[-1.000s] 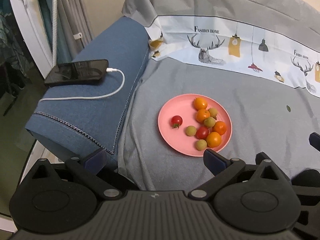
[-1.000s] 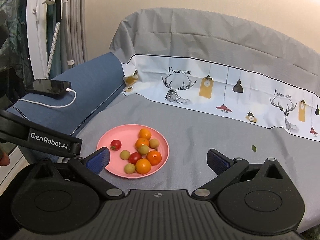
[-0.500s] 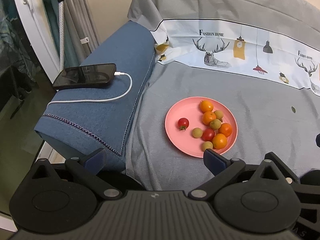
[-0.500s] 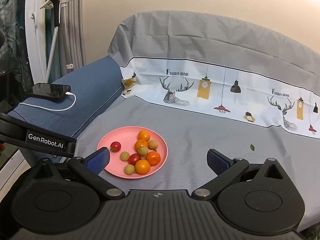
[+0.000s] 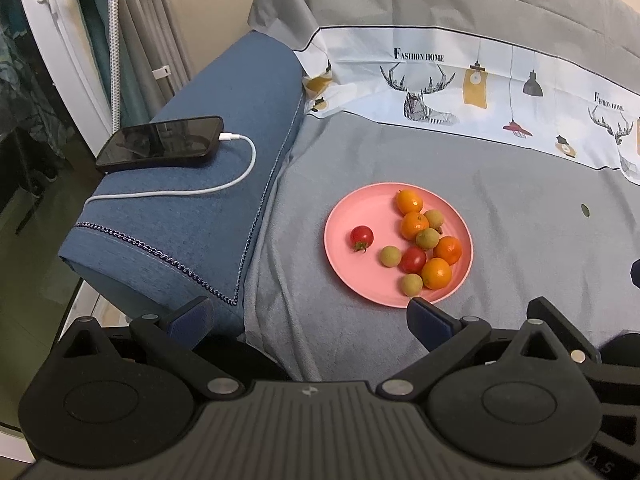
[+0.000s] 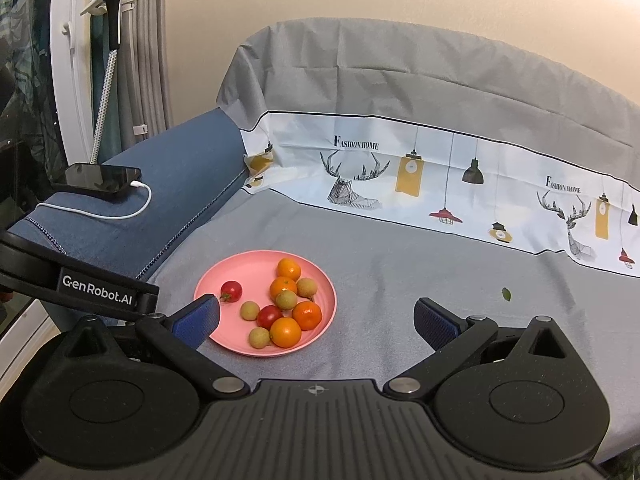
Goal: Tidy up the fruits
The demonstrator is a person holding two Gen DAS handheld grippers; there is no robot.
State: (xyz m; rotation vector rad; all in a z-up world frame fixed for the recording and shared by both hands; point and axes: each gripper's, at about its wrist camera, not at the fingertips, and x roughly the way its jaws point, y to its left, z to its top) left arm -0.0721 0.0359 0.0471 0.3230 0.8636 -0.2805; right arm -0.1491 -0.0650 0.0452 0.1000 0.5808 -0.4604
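Pink plate [image 5: 344,216] lies flat on grey sofa cover. On it: four oranges [image 5: 409,201], four small tan-green round fruits [image 5: 390,256], two red cherry tomatoes. One tomato [image 5: 361,237] sits apart at left; the rest cluster on the plate's right half, several touching.

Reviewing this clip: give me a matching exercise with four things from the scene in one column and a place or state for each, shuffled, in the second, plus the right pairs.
Things:
1. phone
2. lone red tomato
3. small green leaf
4. right gripper

Places or states:
A. on the grey cover, apart from the pink plate
B. open, holding nothing
C. on the blue armrest, cable plugged in
D. on the plate, apart from the fruit cluster

Pairs: 1-C, 2-D, 3-A, 4-B
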